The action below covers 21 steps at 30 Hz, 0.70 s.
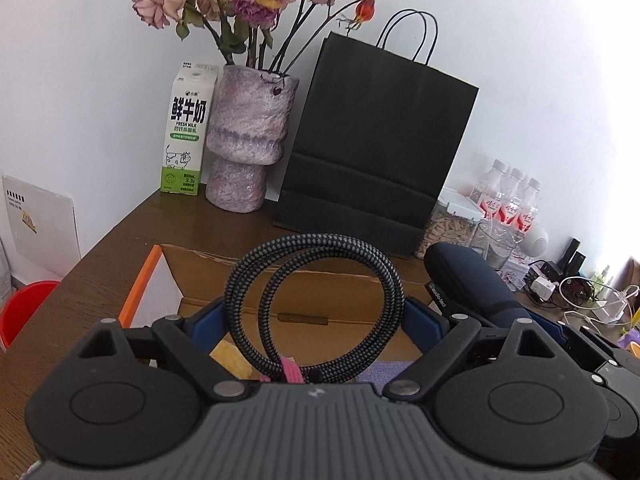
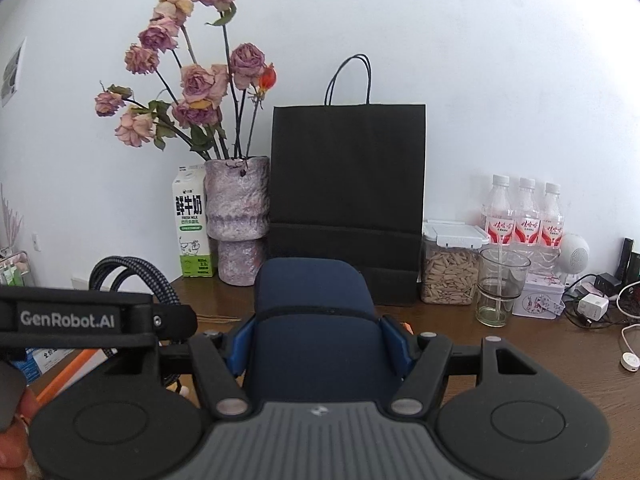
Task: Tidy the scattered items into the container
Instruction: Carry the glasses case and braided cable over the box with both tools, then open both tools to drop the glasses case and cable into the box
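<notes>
Cluttered brown table (image 2: 520, 360), white wall (image 2: 480, 80)

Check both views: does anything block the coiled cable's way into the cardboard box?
Nothing visible does. The left gripper holds the coiled cable right above the open cardboard box, whose near side shows no lid or obstacle.

Two grippers are in view: the left gripper (image 1: 316, 316) and the right gripper (image 2: 320, 340). There is one coiled braided cable (image 1: 316, 280), one dark blue case (image 2: 316, 320) and one cardboard box (image 1: 240, 280). At the back stand one milk carton (image 2: 191, 224), one vase (image 2: 238, 216), one black paper bag (image 2: 348, 184), one lidded jar (image 2: 450, 268), one glass (image 2: 500, 292) and three water bottles (image 2: 526, 220).
</notes>
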Tool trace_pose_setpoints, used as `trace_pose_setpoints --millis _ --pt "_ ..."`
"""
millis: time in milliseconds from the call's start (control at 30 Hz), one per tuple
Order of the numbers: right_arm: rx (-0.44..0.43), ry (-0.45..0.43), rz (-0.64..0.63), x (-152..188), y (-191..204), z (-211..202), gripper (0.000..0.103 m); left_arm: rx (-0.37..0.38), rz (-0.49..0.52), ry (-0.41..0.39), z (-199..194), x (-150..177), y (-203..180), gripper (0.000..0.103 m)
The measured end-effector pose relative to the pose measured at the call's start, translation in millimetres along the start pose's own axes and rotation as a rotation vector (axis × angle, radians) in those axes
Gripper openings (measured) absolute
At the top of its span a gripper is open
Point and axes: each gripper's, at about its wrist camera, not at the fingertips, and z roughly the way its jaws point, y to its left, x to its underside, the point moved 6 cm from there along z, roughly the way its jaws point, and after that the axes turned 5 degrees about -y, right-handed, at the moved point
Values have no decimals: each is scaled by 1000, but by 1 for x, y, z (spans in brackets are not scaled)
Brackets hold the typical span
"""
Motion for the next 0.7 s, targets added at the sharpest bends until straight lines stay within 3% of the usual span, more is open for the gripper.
trace_pose_setpoints --millis 167,500,567,600,700 --pt "18 63 -7 19 -7 23 64 -28 1 58 21 12 7 91" --pt "10 87 -34 29 -4 26 65 -57 37 51 21 16 6 95" --pt "18 72 -51 26 -4 24 82 -89 48 49 21 15 6 103" --pt "26 74 -61 24 -4 23 97 -100 54 41 20 14 6 103" --pt "11 79 -90 21 -2 18 102 -132 70 20 17 12 6 103"
